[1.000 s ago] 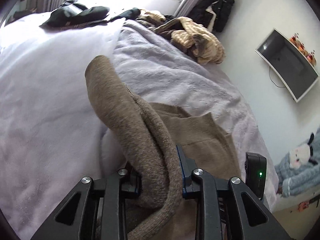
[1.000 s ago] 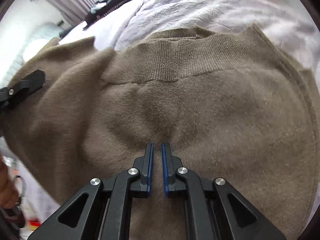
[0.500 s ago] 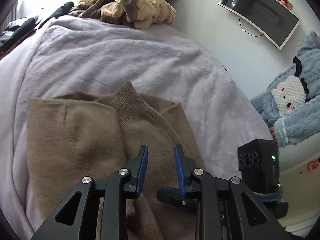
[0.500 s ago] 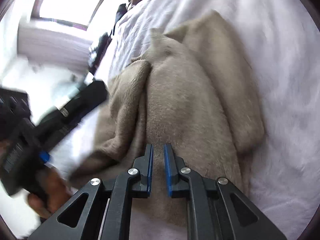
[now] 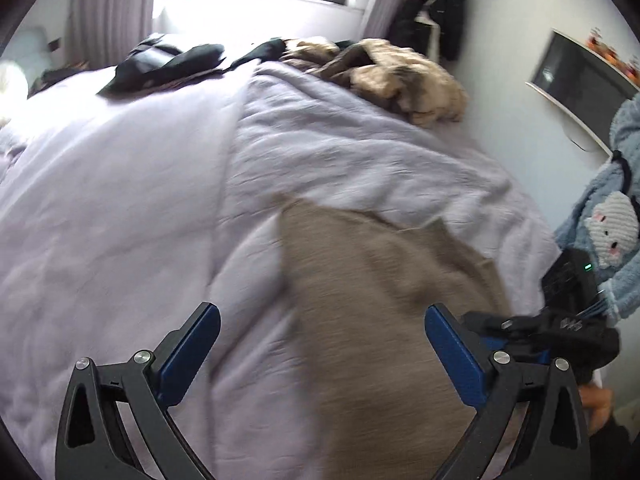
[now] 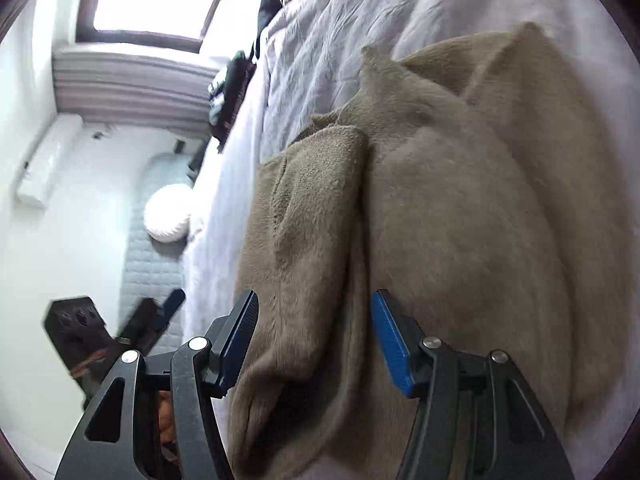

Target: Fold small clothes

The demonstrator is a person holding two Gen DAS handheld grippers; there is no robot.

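Observation:
A brown knit sweater [image 5: 380,304] lies folded on the lilac bed cover [image 5: 120,200]. My left gripper [image 5: 320,348] hovers over the sweater's near left edge, its jaws opening wide, nothing pressed by its blue pads. In the right wrist view the sweater [image 6: 460,208] fills the middle, with a folded sleeve [image 6: 312,208] laid along its left side. My right gripper [image 6: 316,340] is opening; the sleeve fold lies between its pads, which do not press it. The right gripper's black body [image 5: 560,328] shows at the sweater's right edge, and the left gripper [image 6: 156,316] shows at the lower left.
A heap of beige and brown clothes [image 5: 404,76] and dark garments [image 5: 168,64] lie at the far end of the bed under a window. A person in a fuzzy blue top [image 5: 608,232] stands at the right, below a wall screen [image 5: 580,76]. A white pillow [image 6: 168,214] rests by the headboard.
The left gripper let go of the sweater fold it held and opened wide. The right gripper, shut on the sweater before, has opened. The sweater now lies folded on the bed.

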